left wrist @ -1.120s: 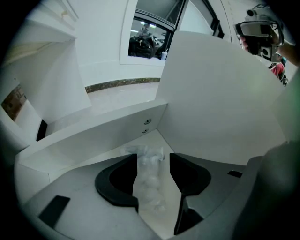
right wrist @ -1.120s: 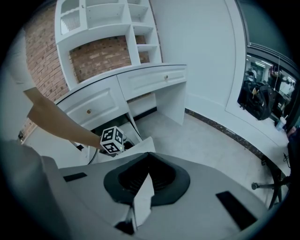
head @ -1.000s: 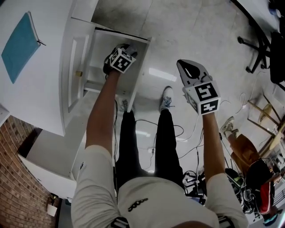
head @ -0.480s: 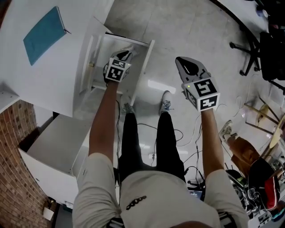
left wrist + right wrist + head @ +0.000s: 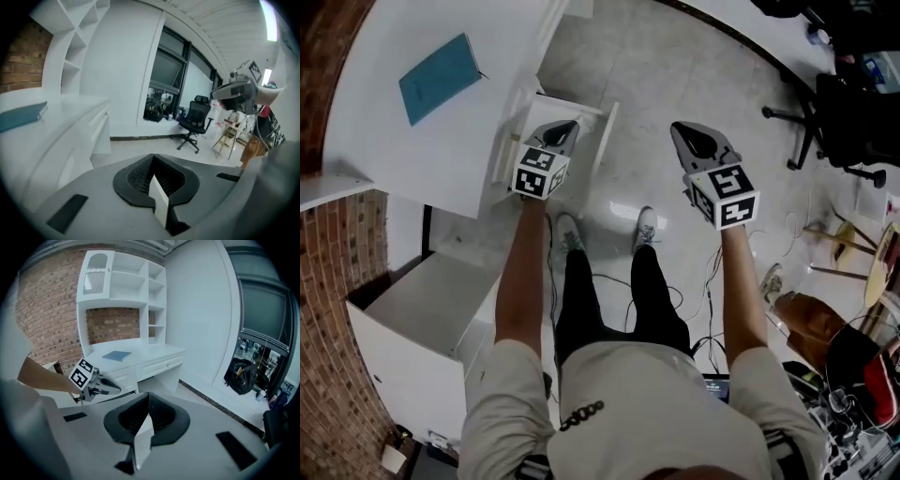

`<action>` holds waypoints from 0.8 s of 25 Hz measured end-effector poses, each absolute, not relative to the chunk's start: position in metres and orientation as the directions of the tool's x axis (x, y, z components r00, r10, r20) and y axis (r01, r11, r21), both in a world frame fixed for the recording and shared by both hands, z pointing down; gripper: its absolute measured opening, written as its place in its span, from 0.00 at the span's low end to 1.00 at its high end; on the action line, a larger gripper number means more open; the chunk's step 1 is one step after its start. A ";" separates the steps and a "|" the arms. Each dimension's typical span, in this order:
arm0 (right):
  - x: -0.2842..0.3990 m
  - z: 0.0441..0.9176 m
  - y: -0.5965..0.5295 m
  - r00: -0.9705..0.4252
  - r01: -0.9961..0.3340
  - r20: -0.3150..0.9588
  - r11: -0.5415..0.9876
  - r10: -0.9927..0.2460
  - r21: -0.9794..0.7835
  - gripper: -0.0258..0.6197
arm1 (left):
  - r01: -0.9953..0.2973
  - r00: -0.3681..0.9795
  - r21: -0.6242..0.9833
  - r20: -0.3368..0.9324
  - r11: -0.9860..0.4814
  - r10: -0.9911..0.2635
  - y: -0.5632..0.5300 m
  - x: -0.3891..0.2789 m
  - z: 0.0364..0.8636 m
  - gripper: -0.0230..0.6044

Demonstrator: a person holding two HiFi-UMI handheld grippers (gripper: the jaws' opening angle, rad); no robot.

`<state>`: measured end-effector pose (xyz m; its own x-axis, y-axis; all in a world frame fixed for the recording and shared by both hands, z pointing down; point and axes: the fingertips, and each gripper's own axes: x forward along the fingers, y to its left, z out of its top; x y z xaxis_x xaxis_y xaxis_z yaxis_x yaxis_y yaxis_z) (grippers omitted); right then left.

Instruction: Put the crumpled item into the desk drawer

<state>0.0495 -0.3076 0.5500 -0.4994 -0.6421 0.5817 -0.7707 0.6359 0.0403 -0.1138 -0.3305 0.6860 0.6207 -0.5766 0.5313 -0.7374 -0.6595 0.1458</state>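
White desk point(image 5: 398, 150) bears one teal book point(image 5: 441, 78); left tongs point(image 5: 565, 127), right tongs point(image 5: 688, 132) (both closed).

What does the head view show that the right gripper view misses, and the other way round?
Only the head view shows the person's legs and shoes, the cables on the floor and the office chair. Only the right gripper view shows the tall shelves above the desk, a black bag by the window, and the right gripper seen along its own shut, empty jaws. Both show the white desk, the teal book, the brick wall and the left gripper.
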 end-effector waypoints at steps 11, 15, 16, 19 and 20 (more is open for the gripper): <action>0.031 0.413 -0.286 -0.576 -0.687 0.484 0.711 -0.659 0.151 0.05 | -0.767 0.581 -0.076 0.338 -0.637 -0.740 -0.305 -0.129 0.466 0.06; 0.028 0.361 -0.286 -0.575 -0.688 0.429 0.696 -0.696 0.207 0.05 | -0.759 0.599 -0.096 0.285 -0.644 -0.748 -0.292 -0.133 0.392 0.06; 0.026 0.348 -0.286 -0.575 -0.690 0.413 0.689 -0.707 0.219 0.05 | -0.764 0.603 -0.082 0.260 -0.640 -0.754 -0.288 -0.137 0.376 0.06; 0.020 0.313 -0.288 -0.585 -0.691 0.360 0.679 -0.727 0.248 0.05 | -0.783 0.595 -0.089 0.184 -0.616 -0.783 -0.274 -0.150 0.329 0.06; 0.019 0.303 -0.288 -0.590 -0.691 0.342 0.676 -0.732 0.255 0.05 | -0.790 0.583 -0.111 0.168 -0.603 -0.795 -0.269 -0.154 0.316 0.06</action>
